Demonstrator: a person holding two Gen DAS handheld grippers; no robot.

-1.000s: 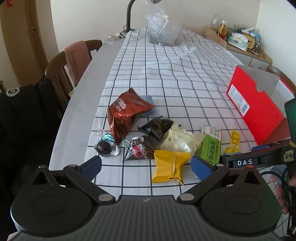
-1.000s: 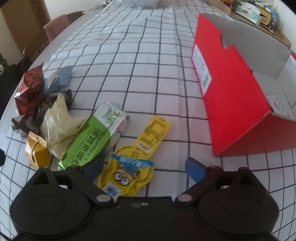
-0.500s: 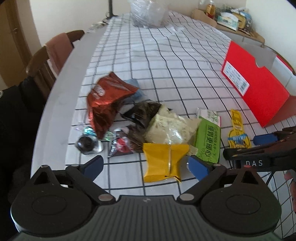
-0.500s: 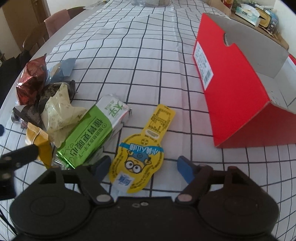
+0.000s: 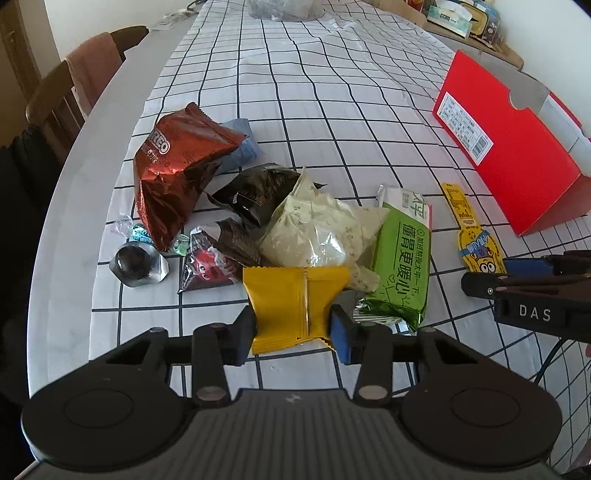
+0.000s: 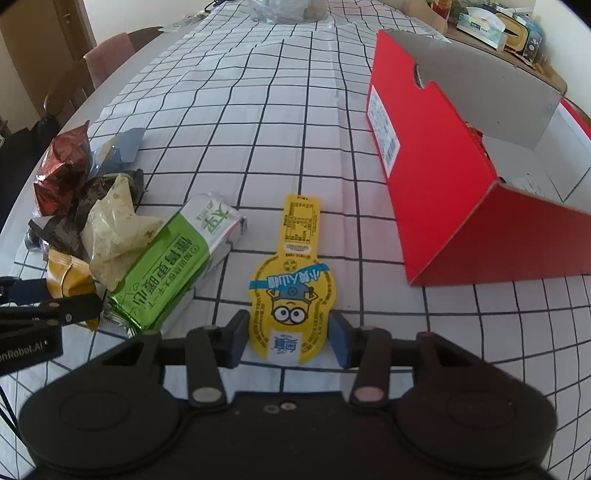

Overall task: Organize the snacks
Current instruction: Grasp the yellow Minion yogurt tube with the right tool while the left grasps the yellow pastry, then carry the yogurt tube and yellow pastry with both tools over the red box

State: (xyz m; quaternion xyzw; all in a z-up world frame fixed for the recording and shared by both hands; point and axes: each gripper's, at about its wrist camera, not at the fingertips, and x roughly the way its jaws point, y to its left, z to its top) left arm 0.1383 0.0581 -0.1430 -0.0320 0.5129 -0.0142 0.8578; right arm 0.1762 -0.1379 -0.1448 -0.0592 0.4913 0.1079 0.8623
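Note:
A pile of snacks lies on the checked tablecloth. My left gripper (image 5: 293, 332) is shut on the yellow packet (image 5: 295, 302) at the near edge of the pile. Beside it lie a green packet (image 5: 402, 254), a pale green bag (image 5: 317, 232), a dark wrapper (image 5: 255, 192) and a red Oreo bag (image 5: 173, 166). My right gripper (image 6: 288, 339) is shut on the yellow minion pouch (image 6: 291, 291), which lies flat on the cloth. The open red box (image 6: 443, 177) stands to the right of it, and also shows in the left wrist view (image 5: 509, 147).
Small candies and a round dark sweet (image 5: 135, 264) lie at the left of the pile. The table's left edge (image 5: 74, 206) runs close by, with a chair (image 5: 74, 85) beyond it. A clear plastic bag (image 5: 284, 7) sits at the far end. A shelf with clutter (image 6: 498, 26) is at the back right.
Both grippers moved forward and down and closed: the left onto the yellow packet, the right onto the minion pouch.

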